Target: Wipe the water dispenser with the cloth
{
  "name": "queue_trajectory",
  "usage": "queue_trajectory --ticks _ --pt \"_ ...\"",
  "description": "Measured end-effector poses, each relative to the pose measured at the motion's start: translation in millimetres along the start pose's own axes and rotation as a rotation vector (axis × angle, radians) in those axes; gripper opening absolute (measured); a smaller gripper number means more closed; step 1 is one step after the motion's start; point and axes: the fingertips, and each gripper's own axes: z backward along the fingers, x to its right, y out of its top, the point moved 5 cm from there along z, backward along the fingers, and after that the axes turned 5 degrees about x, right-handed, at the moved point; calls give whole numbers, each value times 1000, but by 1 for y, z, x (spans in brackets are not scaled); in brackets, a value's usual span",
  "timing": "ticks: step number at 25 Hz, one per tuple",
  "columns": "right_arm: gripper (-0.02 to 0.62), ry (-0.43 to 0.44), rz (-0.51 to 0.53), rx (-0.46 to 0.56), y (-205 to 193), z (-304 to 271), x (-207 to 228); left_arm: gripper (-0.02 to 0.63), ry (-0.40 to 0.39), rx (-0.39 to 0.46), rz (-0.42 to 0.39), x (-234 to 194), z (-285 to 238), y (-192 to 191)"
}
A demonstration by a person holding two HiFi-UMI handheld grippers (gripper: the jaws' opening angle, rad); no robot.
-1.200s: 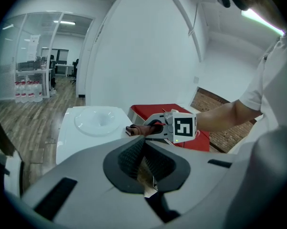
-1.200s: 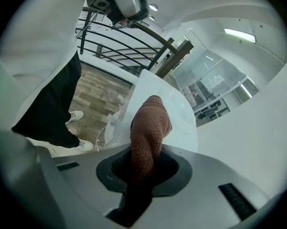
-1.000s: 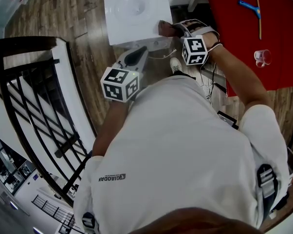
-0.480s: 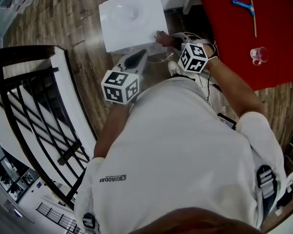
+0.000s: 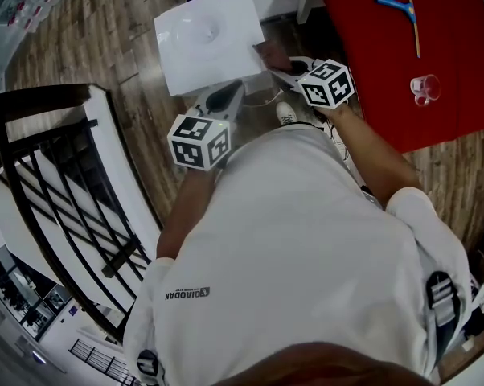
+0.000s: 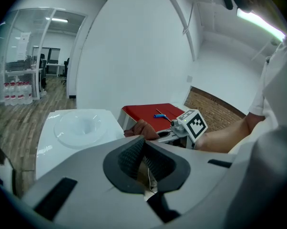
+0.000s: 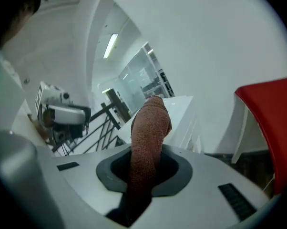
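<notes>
Head view: white water dispenser [image 5: 210,34] is being viewed from above, standing on the wood floor ahead of the person. Brown cloth [image 5: 268,52] is being held against the right edge of the dispenser top, near the corner closest to the person. Right tool [image 5: 284,63] is being kept clamped on the cloth. Left tool [image 5: 226,96] is being held just off the near edge of the dispenser top, apart from the cloth. Red bench [image 5: 371,63] is being seen to the right; a blue-handled tool [image 5: 396,5] and a clear cup [image 5: 424,90] are lying on it, well apart from the dispenser. Black railing [image 5: 57,175] is being seen at the left.

Left gripper view: left tool [image 6: 142,143] is being held narrow, pad tips meeting, nothing being gripped. Dispenser top [image 6: 76,128] is being seen beyond it, with the cloth [image 6: 142,128] at its right edge and the red bench [image 6: 146,110] behind.

Right gripper view: right tool [image 7: 144,171] is being kept closed on the cloth [image 7: 148,132], which is being pinched between the pads and is sticking out past them. The free end is being seen against the dispenser top [image 7: 181,109]; contact cannot be confirmed here. Red bench [image 7: 272,123] is being seen at the right, railing [image 7: 110,120] at the left.
</notes>
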Motion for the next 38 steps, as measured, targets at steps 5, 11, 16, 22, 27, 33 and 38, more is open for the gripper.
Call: queue_trajectory --ticks 5,11,16,22,27,33,38 --pt "51 45 -395 183 11 7 30 -3 -5 -8 -8 4 -14 3" --pt "51 130 -620 247 8 -1 59 -3 9 -27 -12 4 -29 4" --pt "51 161 -645 196 -7 -15 76 -3 52 -64 -24 -2 -34 4" --pt "51 165 -658 138 -31 -35 93 -3 98 -112 -37 -9 -36 2" --pt "51 140 -696 100 -46 -52 109 -3 119 -124 -34 -18 -42 8" --pt "51 90 -722 34 -69 -70 130 -3 131 -136 -33 -22 -47 13" --pt "51 51 -728 -23 -91 -85 149 -3 158 -138 -21 -28 -53 17"
